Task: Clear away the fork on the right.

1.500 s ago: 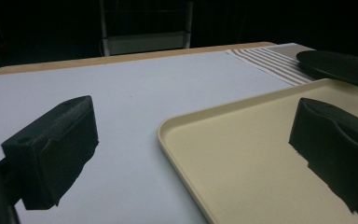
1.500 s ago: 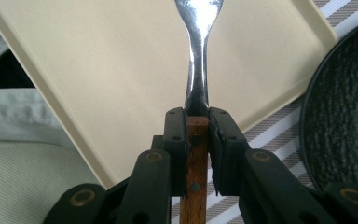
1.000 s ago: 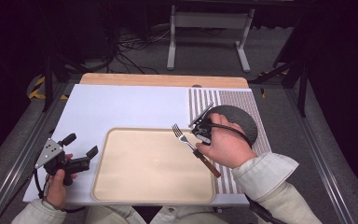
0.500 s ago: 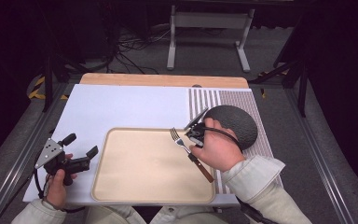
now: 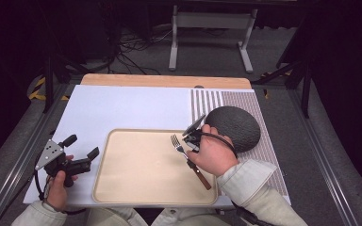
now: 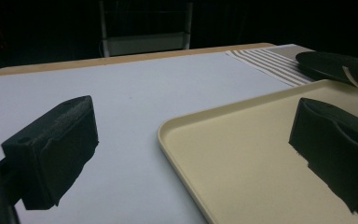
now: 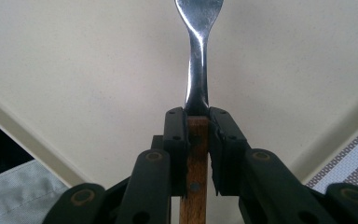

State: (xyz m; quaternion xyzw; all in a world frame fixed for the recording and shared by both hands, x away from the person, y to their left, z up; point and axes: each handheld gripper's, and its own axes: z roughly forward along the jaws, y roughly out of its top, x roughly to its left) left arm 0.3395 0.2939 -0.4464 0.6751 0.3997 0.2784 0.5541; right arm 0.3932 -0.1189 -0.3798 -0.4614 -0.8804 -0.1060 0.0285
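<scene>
Right gripper view: wooden-handled steel fork (image 7: pixel 197 74)

Fork (image 7: pixel 198 60): tines cut off by top edge in right gripper view; wooden handle runs off the bottom edge, part hidden between the jaws. In high view, the person's right hand (image 5: pixel 213 155) covers the handle's middle. Beige tray (image 6: pixel 242 154) beside fork: far and right rims cut off in left gripper view. Dark round mat (image 6: pixel 340 65) beyond tray: cropped at right edge.

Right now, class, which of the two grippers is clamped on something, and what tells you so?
The right gripper: its jaws pinch the wooden handle of the fork over the tray. The left gripper stands wide open, holding nothing.
</scene>
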